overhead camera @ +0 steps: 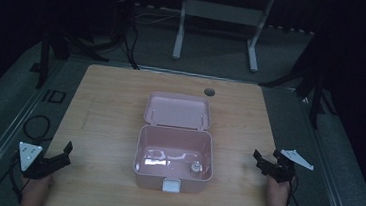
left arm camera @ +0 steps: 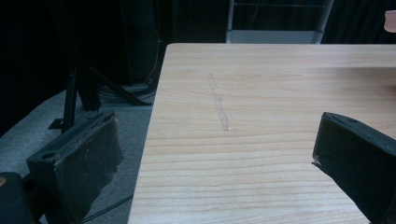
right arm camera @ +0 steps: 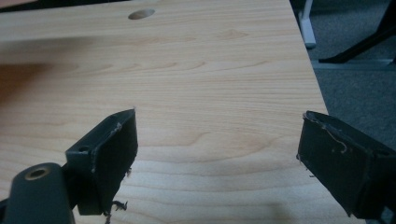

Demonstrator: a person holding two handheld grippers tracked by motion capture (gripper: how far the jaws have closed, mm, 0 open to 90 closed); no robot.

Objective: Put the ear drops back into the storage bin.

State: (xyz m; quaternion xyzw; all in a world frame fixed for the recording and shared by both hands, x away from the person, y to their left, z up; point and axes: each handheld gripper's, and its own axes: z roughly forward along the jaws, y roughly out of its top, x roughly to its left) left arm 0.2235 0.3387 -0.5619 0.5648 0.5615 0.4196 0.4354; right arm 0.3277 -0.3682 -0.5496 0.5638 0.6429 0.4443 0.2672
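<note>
**Box standing open, both tongs waiting empty at the tabletop's edges**

The left tongs (overhead camera: 66, 154) are hanging released near the near-left corner of the tabletop (overhead camera: 105, 106), jaws spread wide with nothing between them; in the left gripper view the bare wood is showing between the two black jaws, one of them hanging out past the tabletop's left edge. The right tongs (overhead camera: 260, 161) are likewise released near the right edge, jaws apart over empty wood, and the right gripper view is showing a round hole (right arm camera: 141, 14) in the tabletop far ahead of them.

Between the two tongs, well apart from each, a pink box (overhead camera: 173, 160) is sitting with its lid (overhead camera: 178, 110) thrown back flat on the far side. Inside, toward the corner nearer the right tongs, a small pale object (overhead camera: 196, 167) is resting on the floor of the box; it is too small to tell what it is. A white latch (overhead camera: 171, 185) is hanging at the near wall.

Judging from this, either the work is just beginning or one part of it is finished: the lid is already open and one item is lying inside. What seems to be left is either lifting that item out or shutting the lid and fastening the latch; neither tongs are reaching in yet.
</note>
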